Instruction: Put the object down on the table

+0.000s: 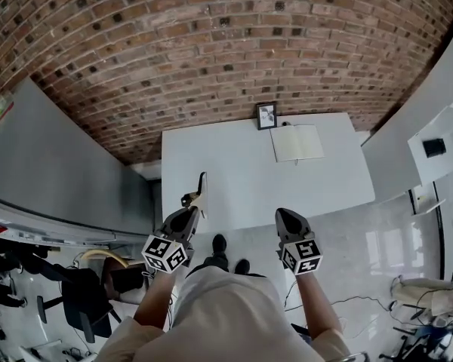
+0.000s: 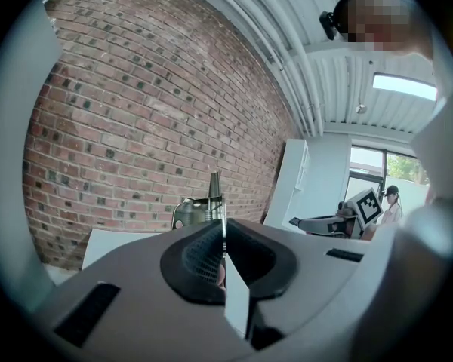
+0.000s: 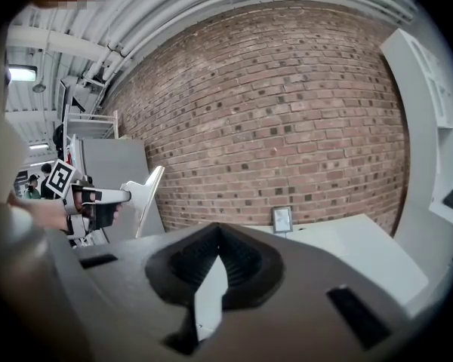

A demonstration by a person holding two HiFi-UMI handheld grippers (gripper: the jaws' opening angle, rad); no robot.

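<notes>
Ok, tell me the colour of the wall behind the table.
Reddish-brown brick with pale mortar; the wall shows best in the right gripper view.

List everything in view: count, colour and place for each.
table: one, white, against the brick wall
brick wall: one, red-brown, behind the table
picture frame: one, dark, upright at the table's far edge
notebook: one, white pages, lying open at the table's far right
metal object: one, silvery, held over the table's near left edge
office chair: one, black, on the floor at the lower left
left hand-held gripper: one, grey, closed on the metal object
right hand-held gripper: one, grey, closed and empty, at the table's near edge
</notes>
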